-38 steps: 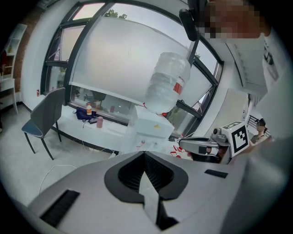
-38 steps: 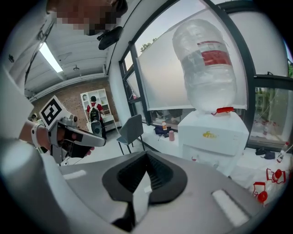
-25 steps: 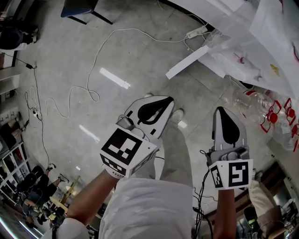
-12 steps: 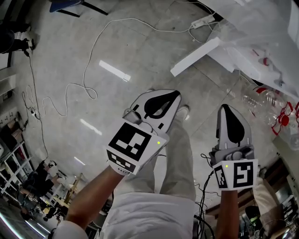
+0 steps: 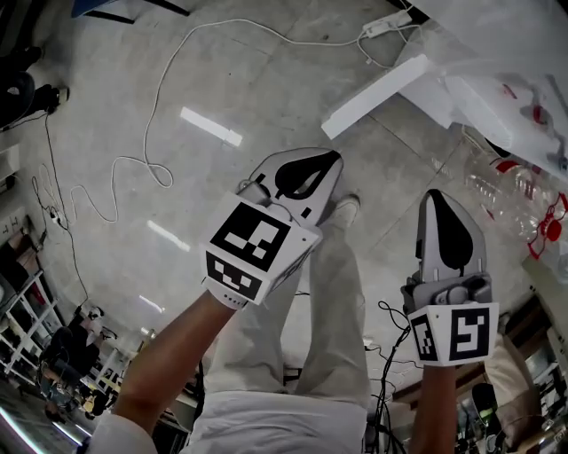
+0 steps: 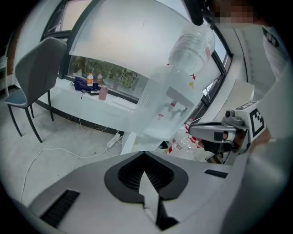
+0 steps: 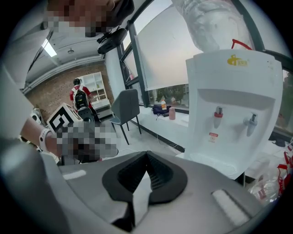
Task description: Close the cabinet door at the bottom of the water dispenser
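The white water dispenser (image 7: 233,109) stands ahead with a bottle (image 6: 192,45) on top. In the head view its cabinet door (image 5: 373,93) hangs open, a white panel swung out over the floor. My left gripper (image 5: 324,160) hovers in the air short of the door, shut with nothing in it. My right gripper (image 5: 441,199) hangs beside it on the right, also shut and empty. The left gripper view shows the door (image 6: 128,141) beyond the closed jaw tips (image 6: 144,153) and the right gripper (image 6: 219,132) to the side.
Empty water bottles (image 5: 497,186) lie on the floor right of the dispenser. A power strip (image 5: 390,19) and a long white cable (image 5: 160,106) cross the concrete floor. A grey chair (image 6: 36,68) stands at the left by the window ledge. The person's legs and shoe (image 5: 342,208) are below.
Both grippers have sunk toward the floor, and the open door and dispenser sit closer to them in the head view. Both pairs of jaws have stayed shut.
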A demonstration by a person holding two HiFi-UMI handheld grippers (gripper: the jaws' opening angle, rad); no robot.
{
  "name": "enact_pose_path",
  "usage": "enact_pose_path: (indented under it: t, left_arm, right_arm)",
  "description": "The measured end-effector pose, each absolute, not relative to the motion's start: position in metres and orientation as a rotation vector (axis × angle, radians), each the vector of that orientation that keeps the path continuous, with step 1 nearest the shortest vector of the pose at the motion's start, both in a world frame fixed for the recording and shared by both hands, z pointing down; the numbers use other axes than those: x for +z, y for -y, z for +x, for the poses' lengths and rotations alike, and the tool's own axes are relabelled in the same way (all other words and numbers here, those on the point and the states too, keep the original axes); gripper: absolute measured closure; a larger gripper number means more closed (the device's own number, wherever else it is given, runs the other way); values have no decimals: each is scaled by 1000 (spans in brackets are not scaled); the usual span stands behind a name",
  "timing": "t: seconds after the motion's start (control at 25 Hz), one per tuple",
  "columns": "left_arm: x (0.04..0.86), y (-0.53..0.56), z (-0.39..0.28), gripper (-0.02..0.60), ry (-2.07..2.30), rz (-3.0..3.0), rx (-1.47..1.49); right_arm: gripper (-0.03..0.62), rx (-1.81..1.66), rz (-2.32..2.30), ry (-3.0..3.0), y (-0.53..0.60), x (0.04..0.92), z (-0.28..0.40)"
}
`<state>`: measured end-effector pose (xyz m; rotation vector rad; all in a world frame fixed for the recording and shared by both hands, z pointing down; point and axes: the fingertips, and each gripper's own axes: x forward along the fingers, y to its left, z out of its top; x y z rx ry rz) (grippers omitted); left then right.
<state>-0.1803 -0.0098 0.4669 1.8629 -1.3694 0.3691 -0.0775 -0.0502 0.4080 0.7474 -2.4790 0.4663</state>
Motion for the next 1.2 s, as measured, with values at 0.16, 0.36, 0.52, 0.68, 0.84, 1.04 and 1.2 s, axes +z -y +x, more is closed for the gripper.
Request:
enact_pose_path:
  t: [0.16,0.36,0.52,0.68,0.84,1.04,1.2]
  left_arm:
    - [494,14,-181,575,1365,1865,377]
    - [529,17,-191,575,1374,1848,386]
    - [554,22,-197,575,1388,1829,408]
    - [569,24,-188,574,1350,1845,410]
    - [582,26,-192,542,1344,1845,436]
    - [603,26,-199,529,1340,1823,477]
    - [621,26,-198,499,1308,1816,491]
  right_arm:
    - [585,464,738,2467,52,430,-77]
    - [585,484,731,2459,50,454,-83]
    - [585,509,723,2452,50,470,-85]
    - [585,522,703,2435,45,483,-81]
    - [585,525,703,2431,47,492,-85]
    - [585,528,712,2431,52,500,-88]
    - [585,536,717,2424,52,506,-87]
